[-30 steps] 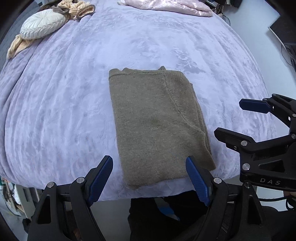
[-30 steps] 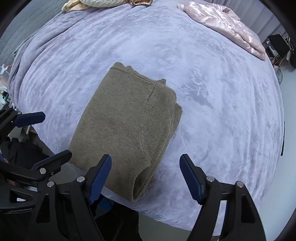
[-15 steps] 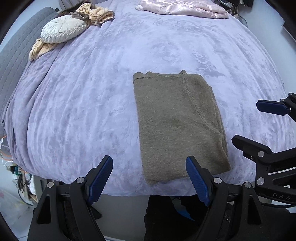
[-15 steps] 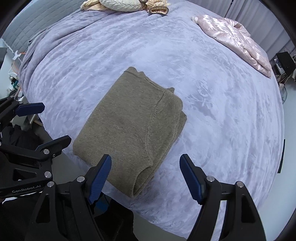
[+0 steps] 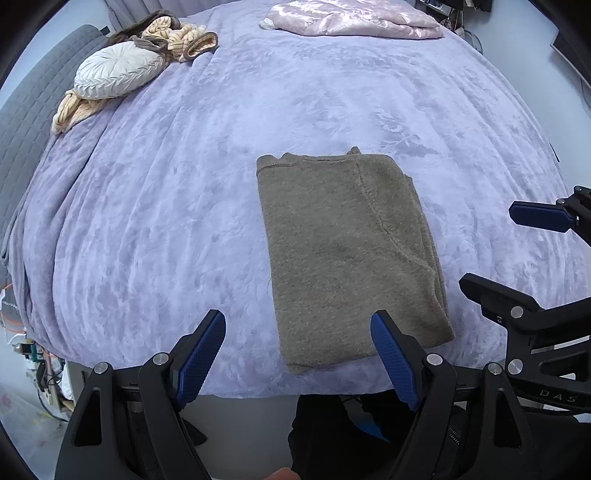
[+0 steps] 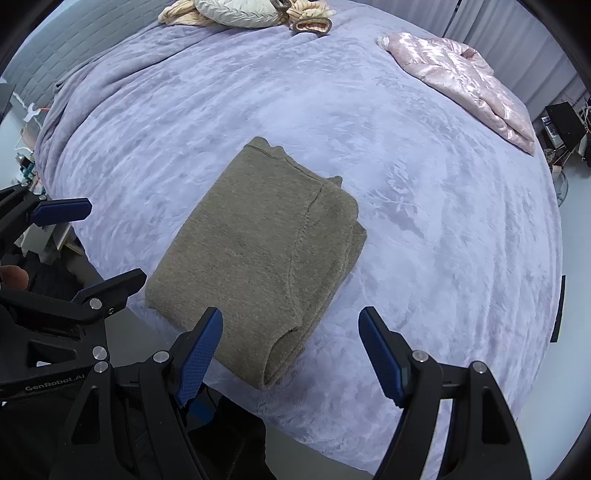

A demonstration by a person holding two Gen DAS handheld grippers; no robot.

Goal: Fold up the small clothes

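Left wrist view: left claw [image 5: 297,354] spread, empty, above the near bed edge.
Right claw [image 6: 290,349]: spread, empty.
Sweater [image 5: 347,254]: folded, just ahead of both claws on the bed [image 5: 166,221].
Next fold: likely pinch both near corners, lift evenly.

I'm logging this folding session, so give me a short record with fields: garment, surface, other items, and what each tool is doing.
garment: olive knit sweater, folded into a rectangle, lying flat near the bed's front edge
surface: lavender plush bedspread
other items: round white pleated cushion on beige knit clothes at the far left; pink satin garment at the far edge
left tool: open, empty, above the sweater's near edge
right tool: open, empty, above the sweater's near right corner
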